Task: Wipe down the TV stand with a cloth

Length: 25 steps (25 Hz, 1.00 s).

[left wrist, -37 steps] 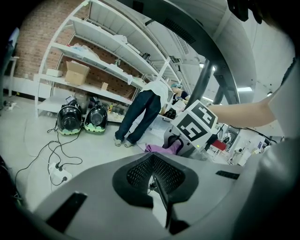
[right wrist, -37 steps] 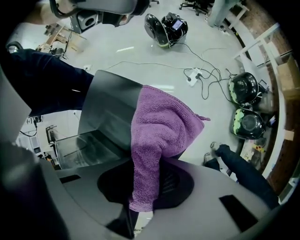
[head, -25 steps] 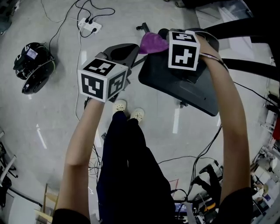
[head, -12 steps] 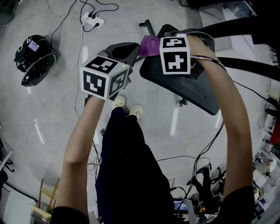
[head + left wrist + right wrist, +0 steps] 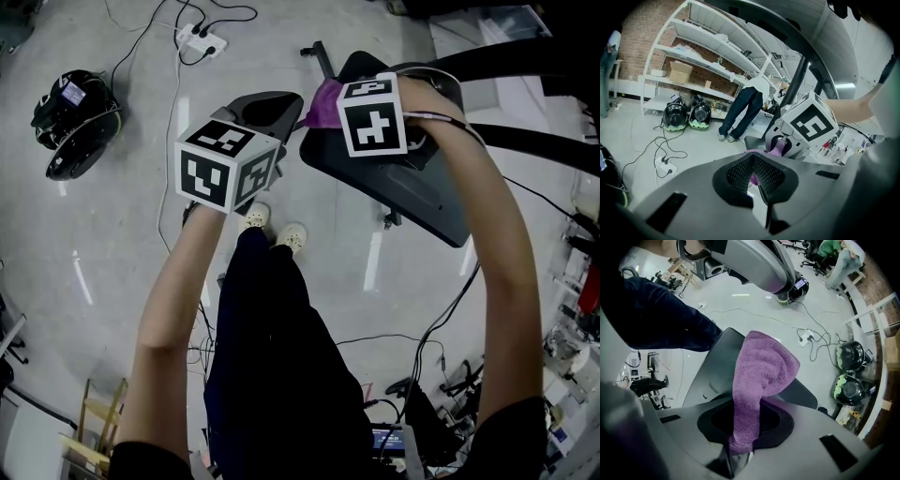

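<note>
A person stands on a pale workshop floor (image 5: 112, 281) with a hand-held gripper in each hand, both raised over the dark base plate of a TV stand (image 5: 427, 202). The right gripper (image 5: 739, 453) has its jaws clamped on one end of a purple cloth (image 5: 759, 373); the free end rises out of the jaws and folds over in a soft hump in front of them. From the head view the cloth (image 5: 323, 101) sits at the far left corner of the base plate, just beyond the right gripper's marker cube (image 5: 373, 114); whether it presses on the plate cannot be told. The left gripper (image 5: 763, 201) is held just beside the plate's left edge, its jaws drawn together with nothing between them, pointing toward the right gripper and the cloth. The person's pale shoes (image 5: 274, 234) stand close to the plate's near left edge. On the floor to the far left lie a white power strip (image 5: 200, 39) with trailing cables and a black helmet-like unit (image 5: 70, 117). The left gripper view shows white shelving (image 5: 693, 51) against a brick wall, with another person (image 5: 746, 105) bent over at it.
</note>
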Available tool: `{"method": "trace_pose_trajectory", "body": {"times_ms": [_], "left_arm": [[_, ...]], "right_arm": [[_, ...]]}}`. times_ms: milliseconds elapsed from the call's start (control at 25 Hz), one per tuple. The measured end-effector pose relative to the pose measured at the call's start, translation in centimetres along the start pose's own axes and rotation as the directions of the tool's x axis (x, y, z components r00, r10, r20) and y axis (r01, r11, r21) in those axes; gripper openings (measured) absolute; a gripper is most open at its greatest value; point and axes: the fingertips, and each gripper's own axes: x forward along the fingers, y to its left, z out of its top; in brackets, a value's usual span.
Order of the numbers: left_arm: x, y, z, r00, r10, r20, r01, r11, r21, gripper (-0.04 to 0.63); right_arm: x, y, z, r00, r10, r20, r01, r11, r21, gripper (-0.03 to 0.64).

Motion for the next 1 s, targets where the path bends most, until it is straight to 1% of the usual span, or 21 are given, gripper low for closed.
{"method": "trace_pose_trajectory", "body": {"times_ms": [120,200,360,480,560,640,760,880,960,1000], "left_arm": [[-0.1,-0.1,-0.1,1.000,-0.002,-0.004,0.002,1.000,0.002,0.008],[-0.2,0.0,-0.2,1.000,-0.002,-0.005,0.002,1.000,0.002,0.008],[-0.4,0.2,-0.2,1.000,-0.001,-0.002,0.001,1.000,-0.003,0.008],[-0.8,0.4,-0.1,1.000,0.000,0.004,0.000,1.000,-0.005,0.008],[-1.0,0.7,-0.1,1.000,0.002,0.007,-0.001,1.000,-0.010,0.008],[-1.2,1.0,-0.2,1.000,0.005,0.008,-0.005,1.000,-0.015,0.008],[-1.6,1.4,-0.1,1.000,0.012,0.010,-0.012,1.000,-0.018,0.008],[-2.0,1.3,0.6,1.000,0.006,0.022,-0.005,1.000,-0.016,0.008],[-1.9,0.9,1.3,0.999,-0.009,0.032,0.009,1.000,-0.011,0.008],[-1.7,0.6,1.8,0.999,-0.019,0.038,0.019,1.000,-0.009,0.008]], "right_arm": [[0.2,1.1,-0.3,0.998,0.066,-0.017,-0.066,0.998,-0.001,0.087],[0.3,1.5,-0.4,0.995,0.096,-0.015,-0.096,0.995,0.007,0.087],[0.3,1.6,-0.4,0.993,0.111,-0.032,-0.111,0.994,-0.003,0.087],[0.1,1.5,-0.4,0.996,0.088,-0.025,-0.088,0.996,-0.006,0.087],[-0.1,1.0,-0.1,0.999,0.044,0.014,-0.045,0.998,0.044,0.087],[-0.7,0.2,0.5,0.998,-0.027,0.060,0.020,0.994,0.111,0.087],[-2.6,-1.6,1.3,0.979,-0.168,0.118,0.140,0.966,0.215,0.087],[-5.8,-2.5,0.9,0.941,-0.300,0.153,0.240,0.916,0.322,0.087],[-8.1,-2.3,-0.4,0.913,-0.377,0.159,0.288,0.868,0.404,0.089],[-9.2,-2.1,-1.4,0.896,-0.416,0.155,0.311,0.838,0.449,0.087]]}}
